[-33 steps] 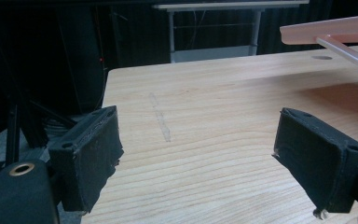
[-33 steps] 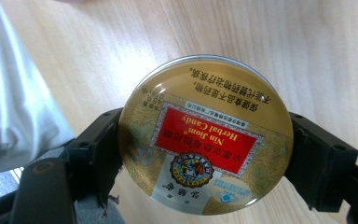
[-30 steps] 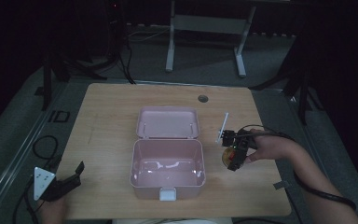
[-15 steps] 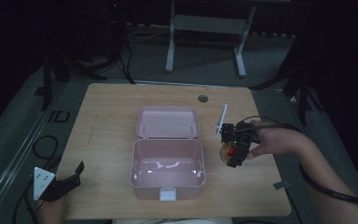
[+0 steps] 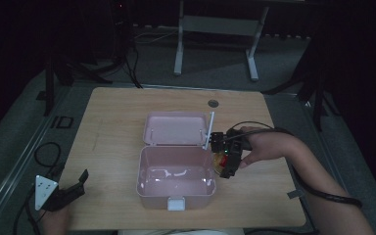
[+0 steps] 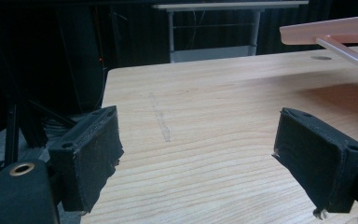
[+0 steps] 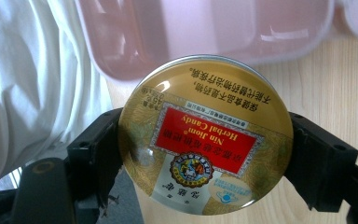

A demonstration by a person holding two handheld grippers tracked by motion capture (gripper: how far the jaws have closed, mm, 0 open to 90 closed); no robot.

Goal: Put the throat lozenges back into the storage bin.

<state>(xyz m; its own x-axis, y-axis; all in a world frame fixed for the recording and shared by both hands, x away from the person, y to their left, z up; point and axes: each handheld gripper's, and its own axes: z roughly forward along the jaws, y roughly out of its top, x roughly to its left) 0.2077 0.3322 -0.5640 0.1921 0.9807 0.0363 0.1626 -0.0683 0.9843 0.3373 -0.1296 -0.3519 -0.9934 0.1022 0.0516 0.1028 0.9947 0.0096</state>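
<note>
A pink plastic box (image 5: 175,182) lies open at the table's middle, its lid (image 5: 174,129) folded back flat behind it. My right gripper (image 5: 223,164) hovers at the box's right rim, shut on a round gold candy tin (image 7: 205,135) with a red label; the tin (image 5: 220,160) shows between the jaws in the high view. The box's pink rim (image 7: 205,32) lies just beyond the tin in the right gripper view. My left gripper (image 5: 73,188) stands open at the table's front left corner, its pads (image 6: 91,154) apart over bare wood.
The wooden table (image 5: 117,132) has a round cable hole (image 5: 213,103) near its far edge. A white latch (image 5: 176,203) sits on the box's front wall. White cloth (image 7: 32,79) shows beside the box. A desk frame (image 5: 215,29) stands behind on the dark floor.
My right gripper has carried the tin leftward, from right of the box to its right rim. The left gripper has not moved.
</note>
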